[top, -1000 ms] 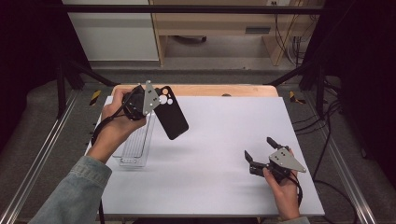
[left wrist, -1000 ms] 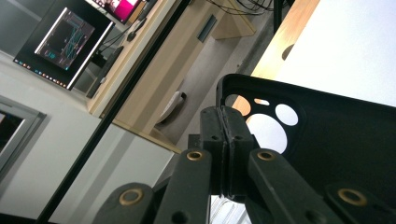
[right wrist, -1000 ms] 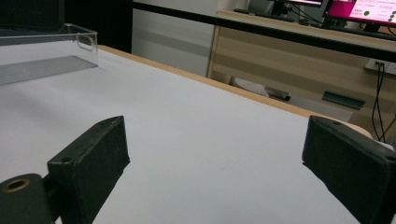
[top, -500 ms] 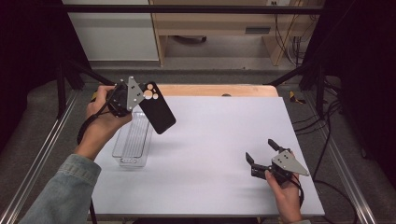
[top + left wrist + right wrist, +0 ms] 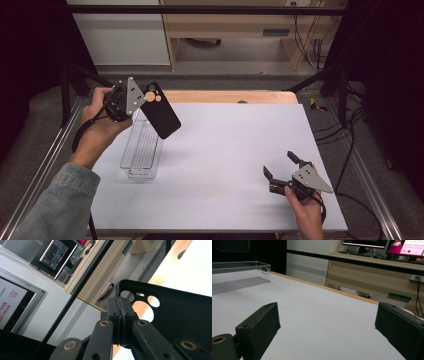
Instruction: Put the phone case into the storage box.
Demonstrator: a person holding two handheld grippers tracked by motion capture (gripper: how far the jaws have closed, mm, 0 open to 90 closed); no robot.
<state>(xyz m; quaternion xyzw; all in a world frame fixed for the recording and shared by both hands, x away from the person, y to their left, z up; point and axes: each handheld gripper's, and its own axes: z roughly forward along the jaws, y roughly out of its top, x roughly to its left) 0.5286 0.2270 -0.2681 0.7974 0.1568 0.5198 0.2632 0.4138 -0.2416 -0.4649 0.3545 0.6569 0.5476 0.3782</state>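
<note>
Above the clear tray (image 5: 141, 150), the left gripper (image 5: 141, 102) pinches the phone case's (image 5: 161, 111) edge.

Clear plastic bin (image 5: 142, 150) on white table (image 5: 225, 150).

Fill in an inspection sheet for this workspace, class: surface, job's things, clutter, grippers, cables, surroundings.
Surface: white table, wooden strip along its far edge.
Job's things: black phone case held in the air; clear plastic bin standing on the table below it.
Clutter: nothing seen.
Grippers: left gripper shut on the case's edge; right gripper open, low over the table.
Cables: one trails from each gripper; more lie on the floor at right.
Surroundings: wooden desk, monitors, black frame rails.
</note>
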